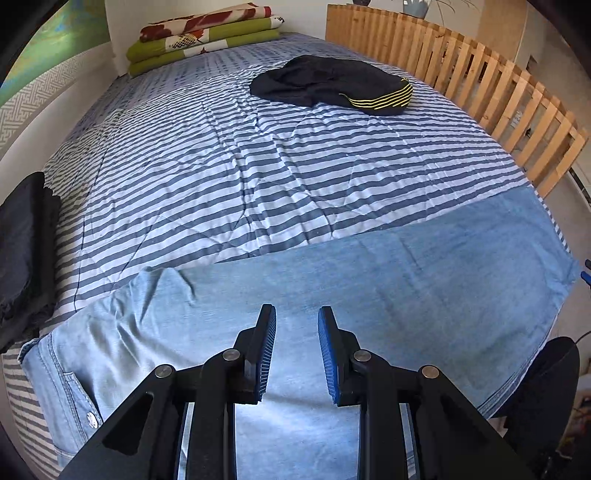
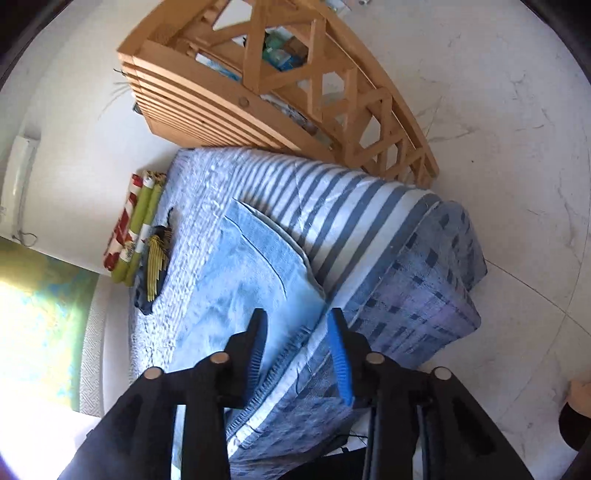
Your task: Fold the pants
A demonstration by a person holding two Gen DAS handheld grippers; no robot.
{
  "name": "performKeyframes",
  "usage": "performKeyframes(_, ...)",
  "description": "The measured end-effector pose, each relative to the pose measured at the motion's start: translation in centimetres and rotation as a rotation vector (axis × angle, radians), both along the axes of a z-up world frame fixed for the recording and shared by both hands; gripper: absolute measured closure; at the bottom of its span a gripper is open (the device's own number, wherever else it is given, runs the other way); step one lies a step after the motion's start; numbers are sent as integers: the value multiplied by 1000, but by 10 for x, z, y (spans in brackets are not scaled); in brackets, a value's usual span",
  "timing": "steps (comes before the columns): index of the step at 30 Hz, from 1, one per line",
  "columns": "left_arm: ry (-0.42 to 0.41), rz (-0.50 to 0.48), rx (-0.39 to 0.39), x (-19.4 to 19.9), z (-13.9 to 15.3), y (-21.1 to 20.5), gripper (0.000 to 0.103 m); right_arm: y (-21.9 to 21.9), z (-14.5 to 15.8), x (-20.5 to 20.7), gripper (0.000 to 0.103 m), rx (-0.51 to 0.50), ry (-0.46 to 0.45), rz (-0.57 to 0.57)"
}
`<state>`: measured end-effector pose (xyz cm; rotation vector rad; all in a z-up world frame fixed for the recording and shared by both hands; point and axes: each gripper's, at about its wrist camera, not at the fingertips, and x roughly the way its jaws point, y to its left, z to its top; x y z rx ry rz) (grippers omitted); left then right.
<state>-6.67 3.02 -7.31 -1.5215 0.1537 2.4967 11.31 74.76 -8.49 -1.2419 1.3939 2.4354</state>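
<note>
Right beneath my left tongs (image 1: 296, 354) the light blue jeans (image 1: 369, 280) lie flat across the near edge of the bed (image 1: 258, 177), waistband and button at eight o'clock, the legs running toward three. These tongs stand narrowly apart, nothing between the blue pads. My right tongs (image 2: 297, 354) stand a little parted too, empty, above the hem end of the jeans (image 2: 255, 277) at the bed's corner. Farther off, at twelve o'clock, a dark garment with yellow stripes (image 1: 340, 86) lies crumpled; beyond it, at eleven, folded green blankets (image 1: 207, 35). A wooden slatted rail (image 1: 480, 77) borders the bed at two o'clock.
</note>
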Motion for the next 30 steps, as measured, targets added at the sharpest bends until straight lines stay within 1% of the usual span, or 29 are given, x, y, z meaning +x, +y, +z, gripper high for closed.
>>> performKeyframes(1, -3, -6, 2, 0, -1, 3, 78, -1, -1, -3, 63, 11, -10, 4)
performKeyframes(4, -12, -29, -10, 0, -3, 10, 78, -2, -7, -14, 63, 16, -20, 16)
performKeyframes(7, -26, -39, -22, 0, -7, 14, 78, -3, -8, -22, 63, 45, -20, 12)
performKeyframes(8, -31, -41, -26, 1, -8, 14, 78, -3, -7, -25, 63, 69, -21, 12)
performKeyframes(11, -39, -42, -26, 2, -10, 13, 78, -3, 0, -36, 63, 218, -47, 24)
performKeyframes(12, -41, -43, -25, 2, -11, 13, 78, -2, -1, -41, 63, 226, -65, 43)
performKeyframes(15, -41, -48, -29, 1, -11, 14, 78, -3, -13, -51, 63, 187, -97, 108)
performKeyframes(16, -42, -48, -28, 1, -11, 14, 78, -8, -17, -54, 63, 192, -109, 140)
performKeyframes(18, -43, -48, -29, 1, -11, 14, 78, -18, -18, -55, 63, 218, -101, 170)
performKeyframes(19, -44, -47, -28, 0, -11, 14, 78, -22, -18, -57, 66, 224, -104, 185)
performKeyframes(20, -46, -47, -28, 0, -12, 14, 78, -25, -20, -59, 73, 214, -108, 194)
performKeyframes(23, -48, -53, -25, 1, -12, 15, 78, -30, -19, -62, 78, 233, -123, 195)
performKeyframes(25, -45, -57, -22, 2, -11, 13, 78, -30, -12, -62, 79, 230, -116, 183)
performKeyframes(28, -39, -44, -11, 4, -6, 5, 78, -29, 12, -59, 82, 177, -44, 146)
performKeyframes(30, -31, -32, -8, 5, -2, -5, 78, -37, 33, -61, 82, 194, 0, 148)
